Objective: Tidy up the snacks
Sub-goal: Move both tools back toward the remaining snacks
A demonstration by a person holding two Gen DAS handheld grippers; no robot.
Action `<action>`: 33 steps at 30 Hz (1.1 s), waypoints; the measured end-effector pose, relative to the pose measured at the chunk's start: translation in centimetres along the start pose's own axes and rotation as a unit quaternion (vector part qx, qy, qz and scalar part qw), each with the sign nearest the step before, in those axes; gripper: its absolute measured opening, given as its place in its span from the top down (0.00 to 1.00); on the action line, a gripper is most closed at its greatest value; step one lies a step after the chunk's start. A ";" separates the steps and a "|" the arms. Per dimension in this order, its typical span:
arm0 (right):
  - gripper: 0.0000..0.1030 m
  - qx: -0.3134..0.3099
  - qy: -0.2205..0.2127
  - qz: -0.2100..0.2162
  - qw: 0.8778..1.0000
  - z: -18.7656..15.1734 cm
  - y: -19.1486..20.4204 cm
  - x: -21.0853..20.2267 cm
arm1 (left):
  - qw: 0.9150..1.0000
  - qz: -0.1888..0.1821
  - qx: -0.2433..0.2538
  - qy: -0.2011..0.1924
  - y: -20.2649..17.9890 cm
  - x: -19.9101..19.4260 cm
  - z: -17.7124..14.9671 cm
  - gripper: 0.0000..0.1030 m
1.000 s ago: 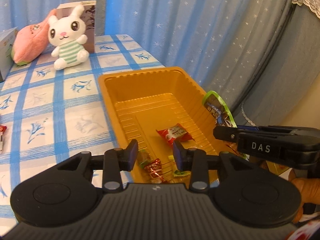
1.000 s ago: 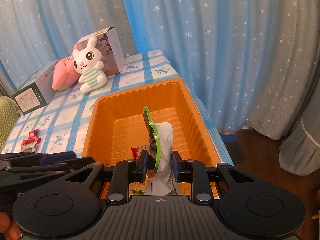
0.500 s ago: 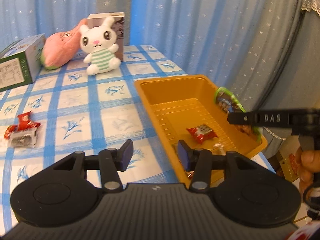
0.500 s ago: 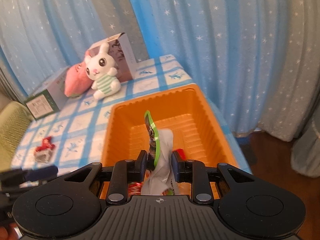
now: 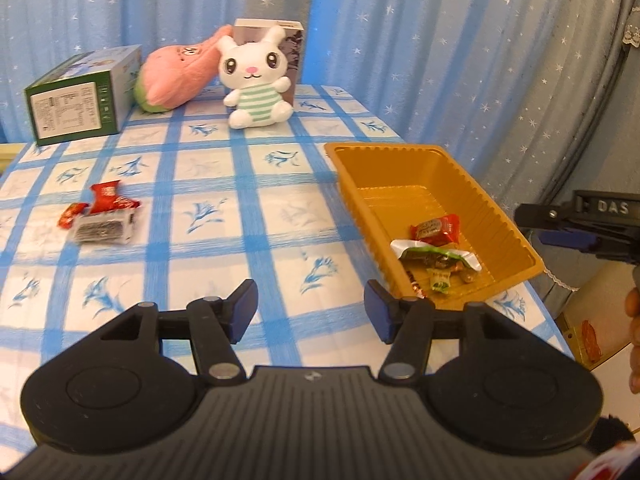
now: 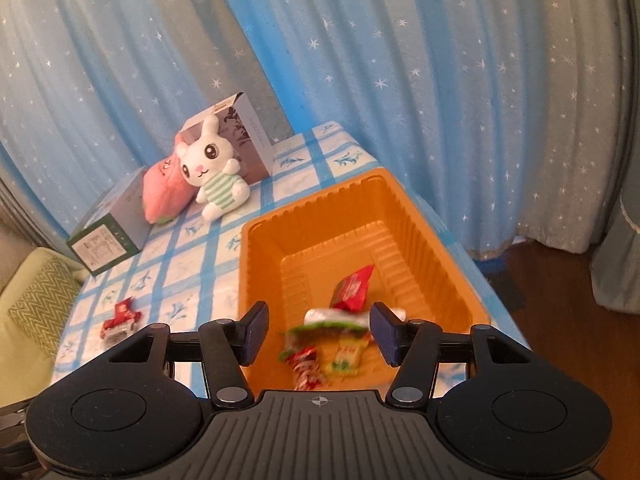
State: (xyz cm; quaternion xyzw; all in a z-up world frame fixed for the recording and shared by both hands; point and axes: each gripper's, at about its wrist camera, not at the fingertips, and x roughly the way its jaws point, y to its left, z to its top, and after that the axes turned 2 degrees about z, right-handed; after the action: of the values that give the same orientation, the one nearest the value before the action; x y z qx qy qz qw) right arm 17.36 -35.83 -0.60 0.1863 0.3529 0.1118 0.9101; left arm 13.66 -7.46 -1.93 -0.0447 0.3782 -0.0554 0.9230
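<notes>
An orange tray (image 5: 440, 162) (image 6: 420, 216) stands at the table's right edge. In it lie a green-edged snack bag (image 5: 436, 256) (image 6: 332, 322), a red wrapped snack (image 5: 436, 228) (image 6: 352, 286) and small candies (image 5: 440, 280). A few more snacks, red packets (image 5: 108, 198) (image 6: 124, 312) and a silver pack (image 5: 104, 230), lie on the table at the left. My left gripper (image 5: 310, 312) is open and empty above the table, left of the tray. My right gripper (image 6: 318, 334) is open and empty above the tray's near end; it also shows in the left wrist view (image 5: 560, 220).
A white bunny plush (image 5: 256, 80) (image 6: 212, 168), a pink plush (image 5: 176, 68), a brown box (image 5: 294, 40) and a green box (image 5: 80, 96) stand at the table's far end. Blue starred curtains hang behind. A green cushion (image 6: 36, 300) is at the left.
My right gripper opened and let go of the green-edged bag, which now lies in the tray. My left gripper opened wider and swung left, away from the tray.
</notes>
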 end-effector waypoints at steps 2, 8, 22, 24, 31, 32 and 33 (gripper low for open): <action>0.45 0.002 -0.001 0.002 1.000 -0.8 0.6 -1.0 | 1.000 0.002 -0.003 -0.003 0.6 -1.0 -0.4 0.44; 0.45 -0.012 0.007 0.006 1.000 -3.3 3.1 -2.9 | 1.000 0.014 -0.012 -0.012 2.4 -4.0 -1.5 0.40; 0.45 -0.056 0.048 0.038 0.997 -7.9 9.4 -2.5 | 0.997 0.043 -0.054 -0.028 7.9 -8.7 -3.0 0.26; 0.45 -0.063 0.052 0.041 0.996 -8.2 10.1 -2.2 | 0.997 0.049 -0.059 -0.030 8.7 -9.1 -3.1 0.26; 0.45 -0.087 0.062 0.047 0.993 -8.9 12.3 -1.0 | 0.995 0.065 -0.073 -0.034 11.5 -9.8 -3.2 0.22; 0.45 -0.092 0.063 0.047 0.993 -9.0 12.7 -0.7 | 0.994 0.069 -0.073 -0.035 11.8 -9.8 -3.2 0.21; 0.45 -0.098 0.064 0.049 0.992 -9.0 13.1 -0.5 | 0.994 0.073 -0.072 -0.037 12.1 -9.8 -3.1 0.21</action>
State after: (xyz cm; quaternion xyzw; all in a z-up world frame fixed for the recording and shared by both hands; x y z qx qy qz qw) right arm 9.93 -21.79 -0.96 0.1053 0.3884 0.2023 0.8928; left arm 5.33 5.75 1.15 -0.0856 0.3490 0.0408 0.9323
